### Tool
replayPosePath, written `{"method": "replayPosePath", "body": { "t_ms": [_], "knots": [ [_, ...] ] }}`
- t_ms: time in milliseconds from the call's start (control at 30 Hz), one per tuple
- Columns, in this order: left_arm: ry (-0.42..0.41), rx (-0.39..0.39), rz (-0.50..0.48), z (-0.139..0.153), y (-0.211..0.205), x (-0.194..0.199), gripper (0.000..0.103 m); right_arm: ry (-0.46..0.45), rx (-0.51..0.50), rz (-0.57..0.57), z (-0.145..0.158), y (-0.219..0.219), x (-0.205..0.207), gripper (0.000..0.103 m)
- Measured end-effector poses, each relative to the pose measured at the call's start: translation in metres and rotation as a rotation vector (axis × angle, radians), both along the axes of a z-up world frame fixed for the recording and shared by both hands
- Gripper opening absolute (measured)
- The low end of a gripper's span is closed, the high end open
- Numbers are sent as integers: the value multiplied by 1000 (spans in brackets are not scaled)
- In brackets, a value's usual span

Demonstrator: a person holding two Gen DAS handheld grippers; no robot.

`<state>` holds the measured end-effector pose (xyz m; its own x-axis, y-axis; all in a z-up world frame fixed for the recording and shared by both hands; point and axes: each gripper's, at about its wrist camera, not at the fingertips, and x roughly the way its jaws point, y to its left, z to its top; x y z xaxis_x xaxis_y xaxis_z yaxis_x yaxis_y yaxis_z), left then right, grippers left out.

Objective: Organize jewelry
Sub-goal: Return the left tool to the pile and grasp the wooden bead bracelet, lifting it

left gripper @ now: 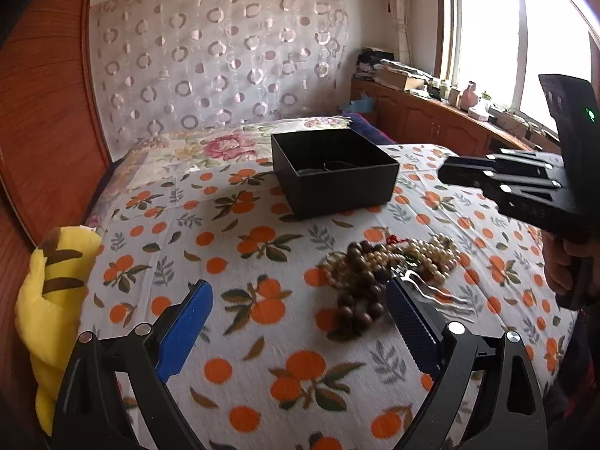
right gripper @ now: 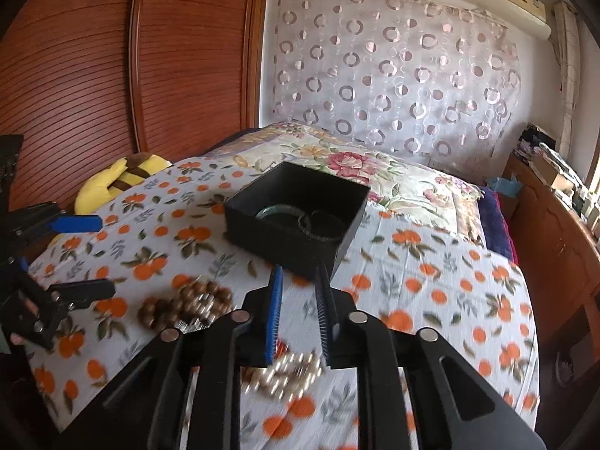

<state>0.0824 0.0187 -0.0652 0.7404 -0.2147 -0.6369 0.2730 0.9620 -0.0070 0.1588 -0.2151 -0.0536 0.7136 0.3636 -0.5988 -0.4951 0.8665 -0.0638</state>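
Note:
An open black box [left gripper: 333, 172] sits on the orange-print bedspread; the right wrist view [right gripper: 300, 213] shows two bangles [right gripper: 318, 223] in it. A pile of jewelry lies in front of it: dark wooden beads [left gripper: 356, 285], cream pearl strands [left gripper: 423, 255] and a silver hairpin [left gripper: 431, 288]. My left gripper [left gripper: 300, 300] is open and empty, low over the bed, its right finger beside the pile. My right gripper [right gripper: 298, 285] is slightly open and empty, above the pile, facing the box; pearls [right gripper: 288, 375] show blurred under it. It shows in the left wrist view [left gripper: 461, 172] too.
A yellow plush toy [left gripper: 48, 300] lies at the bed's left edge by the wooden wardrobe [right gripper: 112, 75]. A floral quilt [left gripper: 210, 150] covers the far bed. A cluttered wooden cabinet [left gripper: 431, 112] runs under the window at right.

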Motion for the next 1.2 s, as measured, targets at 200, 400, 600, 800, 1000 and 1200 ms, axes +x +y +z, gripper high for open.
{"method": "replayPosePath", "body": {
  "t_ms": [200,400,600,800,1000,1200],
  "knots": [
    [19,-3,-12,-7,-1,-10,90,32,25,-5,-13,-13,-37,29],
    [47,-16,-10,-16,-2,-8,90,78,40,-18,-29,-22,-60,30],
    [82,-40,-17,-23,-8,2,77,110,53,-28,-43,-34,-74,30],
    [130,-63,-18,-30,-16,18,50,130,56,-50,-54,-42,-74,31],
    [166,-32,-12,-37,-23,31,34,128,77,-39,-57,-43,-76,31],
    [165,15,-13,-40,-31,36,33,135,117,-38,-56,-48,-73,31]
  ]
}}
